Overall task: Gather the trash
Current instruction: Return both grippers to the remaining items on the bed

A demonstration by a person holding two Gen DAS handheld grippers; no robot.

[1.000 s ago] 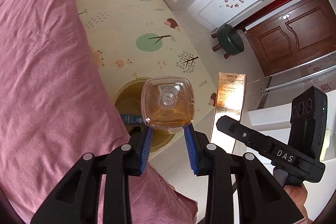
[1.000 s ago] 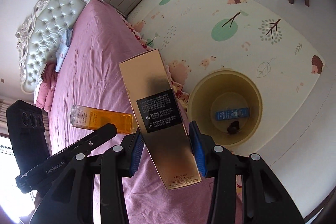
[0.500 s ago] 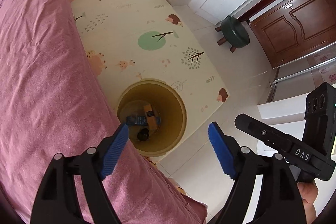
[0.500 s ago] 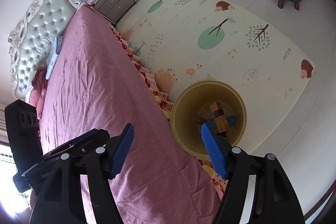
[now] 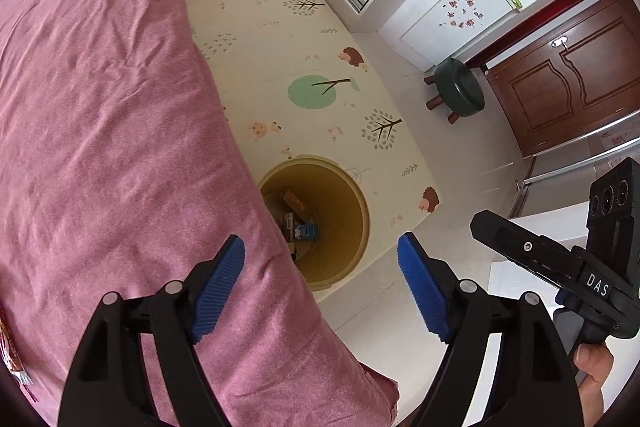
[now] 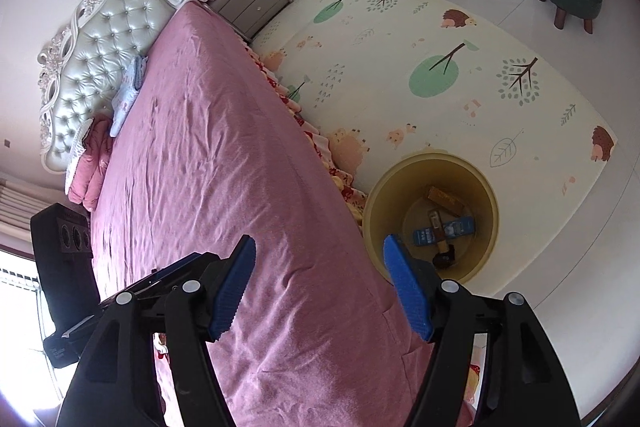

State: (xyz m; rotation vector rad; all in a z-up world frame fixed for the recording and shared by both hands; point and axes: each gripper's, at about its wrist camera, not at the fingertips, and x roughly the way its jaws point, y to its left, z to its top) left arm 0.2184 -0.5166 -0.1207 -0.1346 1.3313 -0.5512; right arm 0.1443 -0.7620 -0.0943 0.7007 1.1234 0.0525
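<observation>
1. The left gripper hangs over the bed's edge with its blue pads spread wide and nothing between them.
2. The right gripper is likewise spread wide and empty, above the pink bedspread.
3. Just beside the bed stands the yellow bin on the play mat. The trash lies at its bottom: a gold box, a blue carton and a small dark item, too small to identify.
4. At the left view's lower-left edge a red-printed wrapper seems to lie on the bedspread. It may be trash not yet collected, though I cannot be sure.
5. Risks, as I judge them: the wrapper is thin and flat, so the pads could pinch the cloth instead. The bin touches the bed's frill, so a careless swing could tip it.
6. Farther off are the green stool and the nightstand.
</observation>
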